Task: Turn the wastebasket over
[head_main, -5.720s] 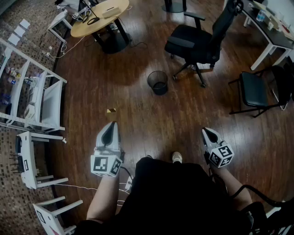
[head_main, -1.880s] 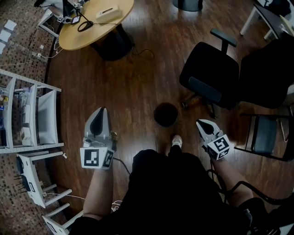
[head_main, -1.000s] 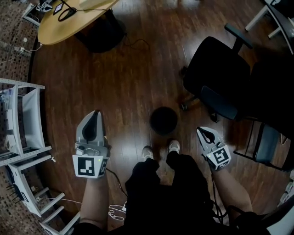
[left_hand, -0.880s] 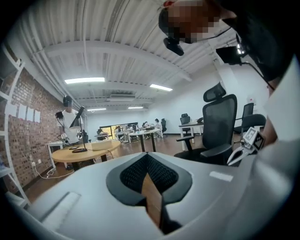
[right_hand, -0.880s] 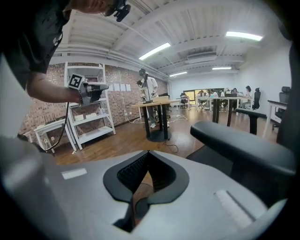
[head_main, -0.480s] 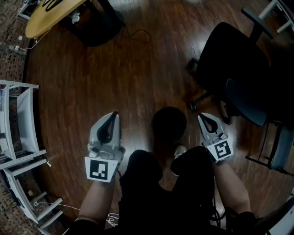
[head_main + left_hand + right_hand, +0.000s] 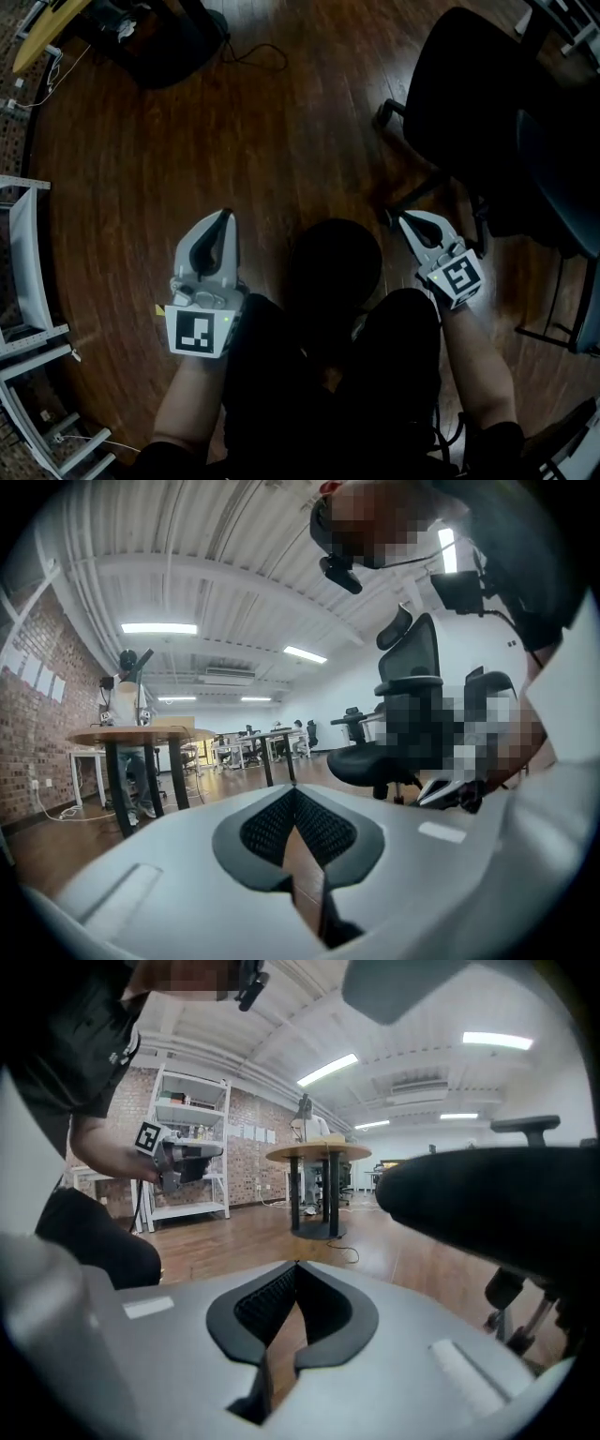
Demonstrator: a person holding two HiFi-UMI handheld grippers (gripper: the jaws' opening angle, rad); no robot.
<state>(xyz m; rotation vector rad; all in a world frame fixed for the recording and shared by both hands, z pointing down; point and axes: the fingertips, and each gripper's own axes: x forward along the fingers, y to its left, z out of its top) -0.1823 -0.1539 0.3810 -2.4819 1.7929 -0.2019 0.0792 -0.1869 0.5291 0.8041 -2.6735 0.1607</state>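
Note:
The wastebasket [image 7: 333, 267] is a dark round mesh bin standing mouth-up on the wood floor, right in front of the person's knees. In the head view it sits between the two grippers. My left gripper [image 7: 225, 217] hangs to its left, a short gap away, with its jaw tips together and nothing in them. My right gripper [image 7: 391, 218] is just off the bin's right rim, also shut and empty. Both gripper views look out level across the room and miss the bin; the left gripper [image 7: 293, 791] and right gripper [image 7: 295, 1265] show closed tips.
A black office chair [image 7: 487, 122] stands close behind the right gripper, its wheeled base [image 7: 403, 202] near the bin. The round table's dark foot [image 7: 159, 47] and a floor cable [image 7: 248, 52] lie at far left. White shelving [image 7: 23, 272] lines the left edge.
Both grippers have dropped toward the floor as the person crouched. The wastebasket now looks larger and sits right between them.

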